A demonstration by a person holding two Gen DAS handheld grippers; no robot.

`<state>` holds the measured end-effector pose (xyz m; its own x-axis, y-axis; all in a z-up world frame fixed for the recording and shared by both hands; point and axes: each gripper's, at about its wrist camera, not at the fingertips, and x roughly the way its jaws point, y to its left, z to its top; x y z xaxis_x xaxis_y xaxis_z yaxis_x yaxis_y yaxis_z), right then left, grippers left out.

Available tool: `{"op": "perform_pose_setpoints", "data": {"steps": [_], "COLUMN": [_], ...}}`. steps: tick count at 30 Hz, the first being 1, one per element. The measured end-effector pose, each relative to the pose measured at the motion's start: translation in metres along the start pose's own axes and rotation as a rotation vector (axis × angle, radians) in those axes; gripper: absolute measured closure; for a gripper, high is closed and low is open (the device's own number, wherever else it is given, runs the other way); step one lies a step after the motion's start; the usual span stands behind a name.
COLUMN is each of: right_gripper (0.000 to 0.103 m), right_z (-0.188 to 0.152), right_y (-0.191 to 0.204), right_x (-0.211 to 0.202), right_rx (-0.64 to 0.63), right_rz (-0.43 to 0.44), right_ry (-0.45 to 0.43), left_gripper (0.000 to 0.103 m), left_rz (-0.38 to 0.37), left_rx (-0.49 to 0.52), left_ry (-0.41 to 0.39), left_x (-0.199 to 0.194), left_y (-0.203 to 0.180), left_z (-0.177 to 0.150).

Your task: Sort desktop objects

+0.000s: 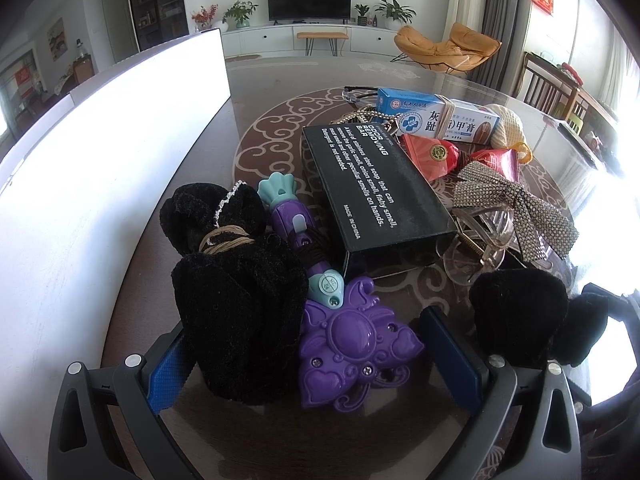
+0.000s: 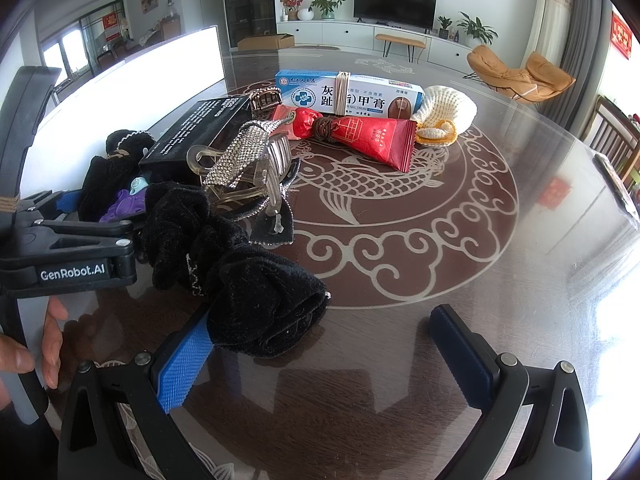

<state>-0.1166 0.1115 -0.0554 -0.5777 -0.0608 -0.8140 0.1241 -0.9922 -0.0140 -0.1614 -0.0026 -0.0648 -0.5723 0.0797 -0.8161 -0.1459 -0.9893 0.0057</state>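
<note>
In the left wrist view my left gripper (image 1: 312,364) is open, and its blue pads flank a black velvet scrunchie tied with a tan band (image 1: 240,312) and a purple and teal toy wand (image 1: 352,352). A black "Odor Removing Bar" box (image 1: 376,188) lies just beyond them. My right gripper (image 2: 324,360) is open low over the table. A second black velvet scrunchie (image 2: 256,288) rests against its left fingertip. Bare glass lies between the fingers. Further on is a clear hair claw with a rhinestone bow (image 2: 240,160).
Behind the pile lie a blue-white ointment box (image 2: 352,92), red sachets (image 2: 372,136), a crocheted white shell (image 2: 444,112) and glasses (image 1: 360,94). A tall white box wall (image 1: 100,160) borders the left. A hand (image 2: 48,340) holds the left tool's black body (image 2: 72,248). The round glass table (image 2: 460,240) shows a fish pattern.
</note>
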Motion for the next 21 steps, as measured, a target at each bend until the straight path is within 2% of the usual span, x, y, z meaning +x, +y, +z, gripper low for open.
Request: {"op": "perform_pose_setpoints", "data": {"steps": [3,13,21], "right_gripper": [0.0,0.0,0.0], "right_z": [0.0,0.0,0.0], "right_y": [0.0,0.0,0.0], "right_x": [0.0,0.0,0.0], "right_rx": [0.0,0.0,0.0], "right_rz": [0.0,0.0,0.0], "right_ry": [0.0,0.0,0.0], "left_gripper": [0.0,0.0,0.0], "left_rz": [-0.011,0.023,0.019], "left_rx": [0.016,-0.03,-0.027], "left_ry": [0.002,-0.025,-0.049], "left_x": [-0.01,-0.042,-0.053], "left_y": [0.003,0.004,0.003], "left_z": [-0.013,-0.057,-0.075]}}
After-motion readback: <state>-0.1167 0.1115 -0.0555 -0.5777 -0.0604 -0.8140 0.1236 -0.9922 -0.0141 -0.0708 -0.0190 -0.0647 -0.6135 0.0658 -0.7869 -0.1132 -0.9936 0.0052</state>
